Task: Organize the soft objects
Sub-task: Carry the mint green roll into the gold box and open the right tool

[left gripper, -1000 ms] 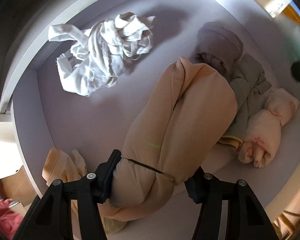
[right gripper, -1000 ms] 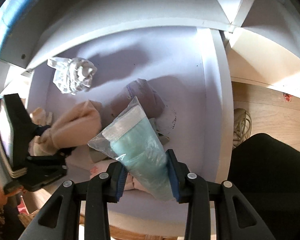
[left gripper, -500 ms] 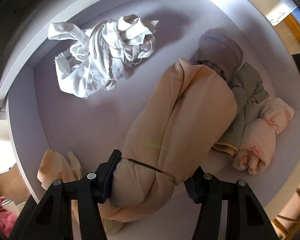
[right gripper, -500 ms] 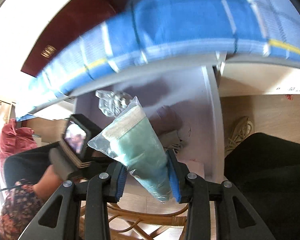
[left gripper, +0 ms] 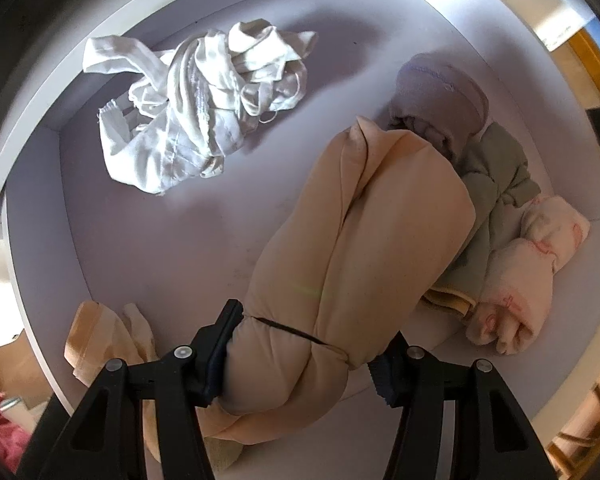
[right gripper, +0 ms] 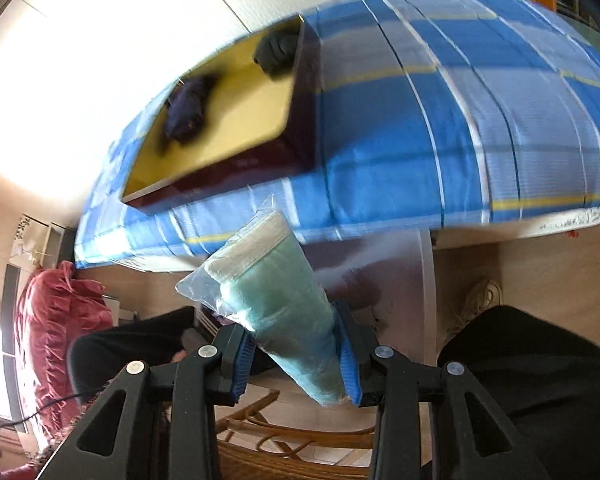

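My left gripper (left gripper: 300, 360) pinches a peach fabric roll (left gripper: 356, 248), both pads pressed into its bound lower end, just past a thin dark band. The roll extends forward from the jaws over the lilac tray floor (left gripper: 172, 248). It looks soft, light and compressible; I judge the banded waist the soundest hold, since the bulk past it would sag or unroll.

Just right of the roll lie a mauve bundle (left gripper: 440, 100), a grey-green garment (left gripper: 496, 176) and a pale pink rolled cloth (left gripper: 516, 280), touching one another. Ahead to the left, well apart, sits a crumpled white garment (left gripper: 196, 108). Peach cloth (left gripper: 100, 340) lies just left of the jaws.

My right gripper (right gripper: 296, 352) is clamped on a bagged mint-green cloth (right gripper: 276, 300), gripped low on the pack. The clear film looks slippery; a mid-pack squeeze seems safer. Beyond it spreads a blue checked cloth (right gripper: 460, 128) bearing a dark-sided box with a yellow floor (right gripper: 236, 120) and two dark items inside, blurred.
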Available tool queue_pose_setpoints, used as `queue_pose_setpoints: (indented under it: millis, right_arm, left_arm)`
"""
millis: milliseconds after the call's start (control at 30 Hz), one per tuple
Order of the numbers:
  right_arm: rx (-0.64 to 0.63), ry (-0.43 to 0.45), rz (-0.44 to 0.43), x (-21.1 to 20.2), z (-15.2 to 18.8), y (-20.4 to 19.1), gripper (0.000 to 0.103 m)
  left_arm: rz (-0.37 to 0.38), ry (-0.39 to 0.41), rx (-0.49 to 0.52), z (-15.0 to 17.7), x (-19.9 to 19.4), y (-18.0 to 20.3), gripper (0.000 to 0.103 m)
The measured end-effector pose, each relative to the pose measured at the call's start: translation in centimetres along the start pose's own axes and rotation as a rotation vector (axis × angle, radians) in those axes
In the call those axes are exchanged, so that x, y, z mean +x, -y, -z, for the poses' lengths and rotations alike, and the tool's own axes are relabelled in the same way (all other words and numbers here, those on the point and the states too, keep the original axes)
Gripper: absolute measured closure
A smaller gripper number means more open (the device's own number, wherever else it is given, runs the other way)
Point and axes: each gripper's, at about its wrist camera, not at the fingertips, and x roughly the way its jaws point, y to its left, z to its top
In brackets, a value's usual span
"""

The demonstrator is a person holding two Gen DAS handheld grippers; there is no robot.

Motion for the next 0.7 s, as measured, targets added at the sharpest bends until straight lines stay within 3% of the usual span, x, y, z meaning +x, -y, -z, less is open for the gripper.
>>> queue_pose_setpoints:
  millis: [167,433,700]
  right_arm:
    - [-0.03,0.026,-0.013,-1.7,-3.5,-2.2,0.067]
    - [-0.086,0.034,0.012,-0.1,-10.1,-6.1,0.067]
    - [-0.112,0.014,0.05,5.7,-16.1,-9.1,0.067]
  left_arm:
    - [0.014,-0.002,-0.016,-0.1,-0.4,-1.0,0.045]
    - [0.031,0.011,-0.036,0.3,-0.3,-2.0,0.045]
    - [0.213,0.149,-0.22,0.8,-4.1,-6.8,0.045]
